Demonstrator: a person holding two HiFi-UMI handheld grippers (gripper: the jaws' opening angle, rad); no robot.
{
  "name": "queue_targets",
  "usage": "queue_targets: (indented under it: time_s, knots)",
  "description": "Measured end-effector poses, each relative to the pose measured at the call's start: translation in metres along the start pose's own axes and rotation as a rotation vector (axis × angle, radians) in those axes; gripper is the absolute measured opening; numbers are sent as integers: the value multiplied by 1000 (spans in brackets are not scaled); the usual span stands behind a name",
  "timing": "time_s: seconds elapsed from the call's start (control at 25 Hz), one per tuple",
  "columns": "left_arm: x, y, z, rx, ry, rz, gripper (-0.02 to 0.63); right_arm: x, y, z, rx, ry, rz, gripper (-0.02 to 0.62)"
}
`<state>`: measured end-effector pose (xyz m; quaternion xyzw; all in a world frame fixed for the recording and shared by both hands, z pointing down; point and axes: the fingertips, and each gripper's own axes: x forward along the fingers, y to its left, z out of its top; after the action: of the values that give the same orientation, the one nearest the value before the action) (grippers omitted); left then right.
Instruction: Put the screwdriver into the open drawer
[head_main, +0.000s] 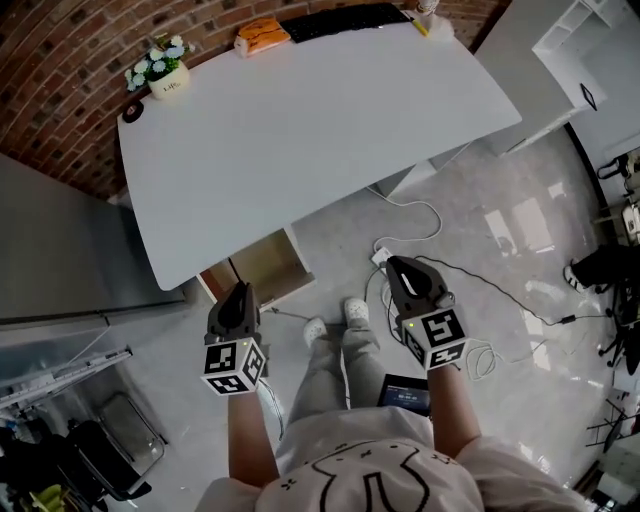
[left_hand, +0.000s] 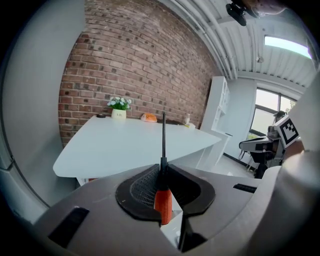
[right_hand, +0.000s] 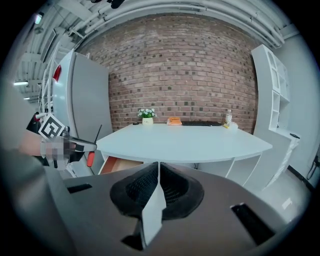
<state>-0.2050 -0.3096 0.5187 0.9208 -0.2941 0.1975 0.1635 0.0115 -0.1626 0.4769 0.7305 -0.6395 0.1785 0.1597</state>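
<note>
Already the screwdriver (left_hand: 163, 199) sits pinched by fingers of the left gripper (left_hand: 162, 172); right gripper (right_hand: 159, 176) fingers pressed together, empty; lowering it into the drawer (head_main: 268, 266) under the tabletop (head_main: 300, 120) remains

Drawer (head_main: 266, 266) mostly hidden under desk (head_main: 300, 130), screwdriver (left_hand: 163, 200) half buried between fingers (left_hand: 139, 189) of left gripper (left_hand: 163, 170)

A pale short-sleeved shirt (head_main: 372, 472) bears a dark line drawing; the trousers (head_main: 335, 372) are light grey, the shoes (head_main: 356, 312) white. The left gripper (head_main: 243, 288) and right gripper (head_main: 396, 264) are dark grey, each with a black-and-white marker cube.
</note>
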Motion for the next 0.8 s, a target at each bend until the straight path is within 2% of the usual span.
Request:
queue_targets:
  time_s: [0.24,0.44,0.8]
  knots:
    - [27,10,-32,1,59,-5,57,31,-11,-23,27,8,-1,25]
    - [50,18,-62,19,109,-17,57,54,-18,-44,2,7,19,25]
    - [92,34,-110,61,178,-44,57,79,-27,-105,20,46,23,25]
